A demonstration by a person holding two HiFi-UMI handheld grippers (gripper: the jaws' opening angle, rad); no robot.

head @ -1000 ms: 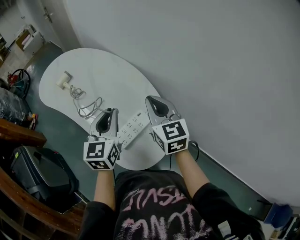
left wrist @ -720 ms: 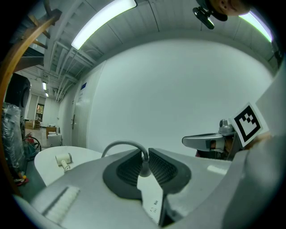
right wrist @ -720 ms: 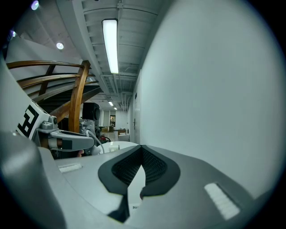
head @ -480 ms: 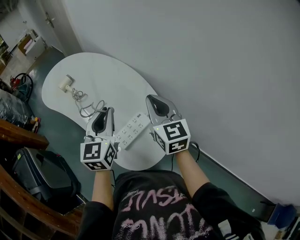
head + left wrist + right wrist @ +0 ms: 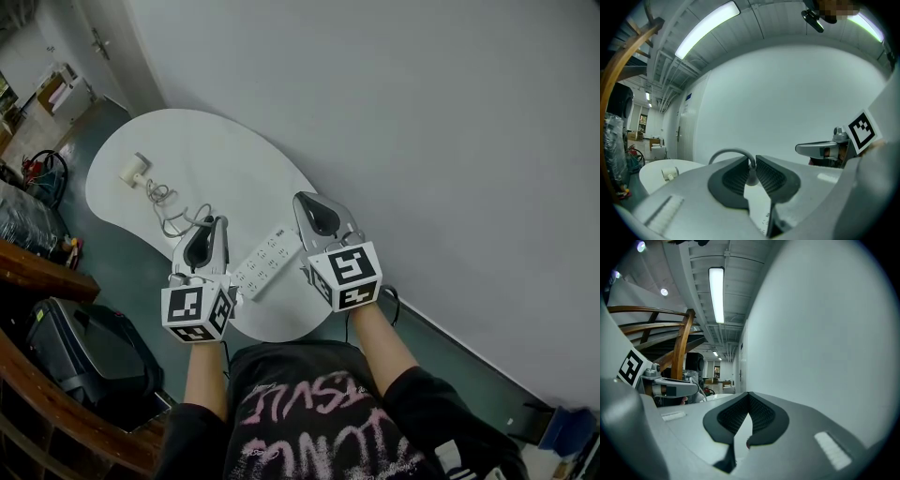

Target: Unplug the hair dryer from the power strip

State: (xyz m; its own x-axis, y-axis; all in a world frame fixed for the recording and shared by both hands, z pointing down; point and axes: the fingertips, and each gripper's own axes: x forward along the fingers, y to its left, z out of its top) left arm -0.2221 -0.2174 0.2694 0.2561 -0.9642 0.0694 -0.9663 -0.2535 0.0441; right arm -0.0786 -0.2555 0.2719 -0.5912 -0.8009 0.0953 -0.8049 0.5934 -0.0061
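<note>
A white hair dryer (image 5: 132,171) lies at the far end of the white table (image 5: 225,159), and its grey cord (image 5: 175,214) coils toward me. The white power strip (image 5: 265,261) lies slantwise between my grippers. My left gripper (image 5: 216,225) is just left of the strip. In the left gripper view it (image 5: 751,164) is shut on the cord's plug (image 5: 751,176), with the cord (image 5: 726,152) arching out to the left and the strip (image 5: 761,220) showing below. I cannot tell whether the plug still sits in a socket. My right gripper (image 5: 304,201), to the right of the strip, is shut on nothing (image 5: 747,397).
A grey wall (image 5: 422,141) runs close along the table's right side. A black case (image 5: 84,352) and a wooden rail (image 5: 37,267) stand on the left. A black cable (image 5: 387,305) hangs off the table's near edge, by my right wrist.
My left gripper has drawn slightly left and back from the strip's near end, still shut on the plug. The right gripper has hardly moved.
</note>
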